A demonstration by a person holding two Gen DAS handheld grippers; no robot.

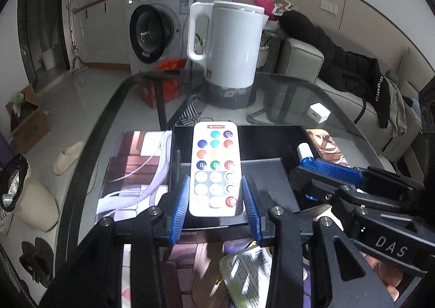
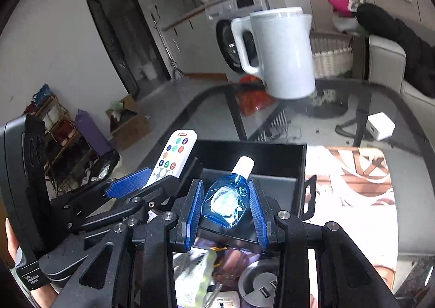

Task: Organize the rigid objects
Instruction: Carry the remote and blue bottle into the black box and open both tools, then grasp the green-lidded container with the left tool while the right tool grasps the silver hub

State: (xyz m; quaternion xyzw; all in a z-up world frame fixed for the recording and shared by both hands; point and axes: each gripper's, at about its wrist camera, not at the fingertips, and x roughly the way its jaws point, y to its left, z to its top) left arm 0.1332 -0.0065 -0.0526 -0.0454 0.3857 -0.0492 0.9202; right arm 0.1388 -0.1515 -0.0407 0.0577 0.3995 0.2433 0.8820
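My left gripper (image 1: 216, 194) is shut on a white remote control (image 1: 214, 169) with coloured buttons and holds it above the black box (image 1: 272, 134). The remote also shows in the right wrist view (image 2: 174, 156). My right gripper (image 2: 225, 199) is shut on a small blue bottle (image 2: 227, 199) with a white cap, over the black box (image 2: 272, 153). The right gripper also shows at the right of the left wrist view (image 1: 326, 172), holding the bottle (image 1: 305, 154).
A white kettle (image 1: 231, 44) stands at the far side of the glass table (image 1: 339, 107). A white charger (image 1: 319, 112) lies at the right. A printed mat (image 1: 130, 172) lies under the box. A packet (image 1: 247, 272) and other small items lie near me.
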